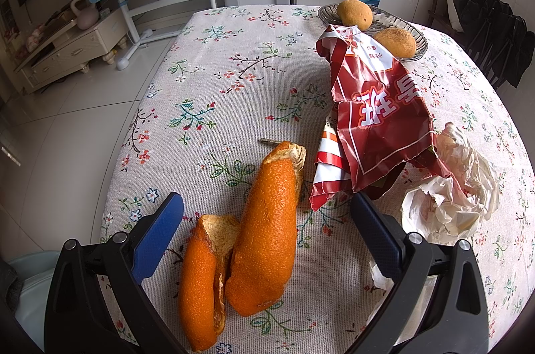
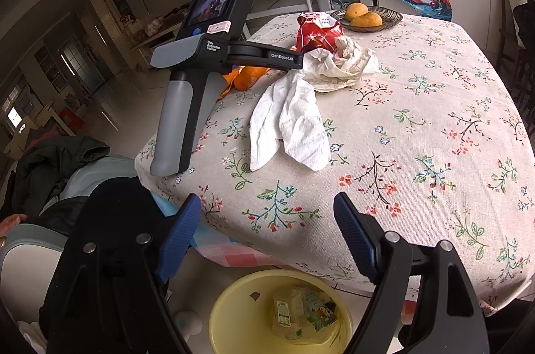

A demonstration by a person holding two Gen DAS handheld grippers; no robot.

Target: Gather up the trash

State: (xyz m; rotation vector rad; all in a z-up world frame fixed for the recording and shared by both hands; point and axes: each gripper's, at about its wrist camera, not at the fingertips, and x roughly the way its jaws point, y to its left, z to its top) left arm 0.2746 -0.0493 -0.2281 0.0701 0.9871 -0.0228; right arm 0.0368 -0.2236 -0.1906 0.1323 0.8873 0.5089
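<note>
A: Start with what is nearest. How does the left tool (image 1: 267, 213) stand?

B: Its jaws are spread wide and grip nothing. The orange peel (image 1: 247, 240) lies on the bench (image 1: 217, 93) between them, two long curled strips side by side, and neither pad touches it.

A: And past the peel?

B: At about two o'clock from it lies a red snack wrapper (image 1: 378, 119), crumpled, with a red-and-white striped edge showing underneath. At three o'clock, just beside the wrapper's near corner, is a wad of crumpled white paper (image 1: 451, 186). Farther off, at one o'clock, stands a dark dish (image 1: 418, 42) holding two yellow-brown fruits (image 1: 354, 14), and the wrapper's far end reaches its rim.

A: Now the right tool (image 2: 267, 230).

B: Also wide open and empty. It hangs over the bench's near edge. Directly below it, at six o'clock, a yellow bin (image 2: 234, 314) stands on the floor with a flattened carton (image 2: 291, 314) and some printed packaging inside.

A: What lies ahead of it?

B: At twelve o'clock a white tissue (image 2: 287, 123) lies spread on the flowered cloth. Beyond that comes the crumpled paper, then the red wrapper, then the fruit dish at the far edge. At ten to eleven o'clock the left tool's grey handle stands out, with the peel partly hidden behind it.
</note>
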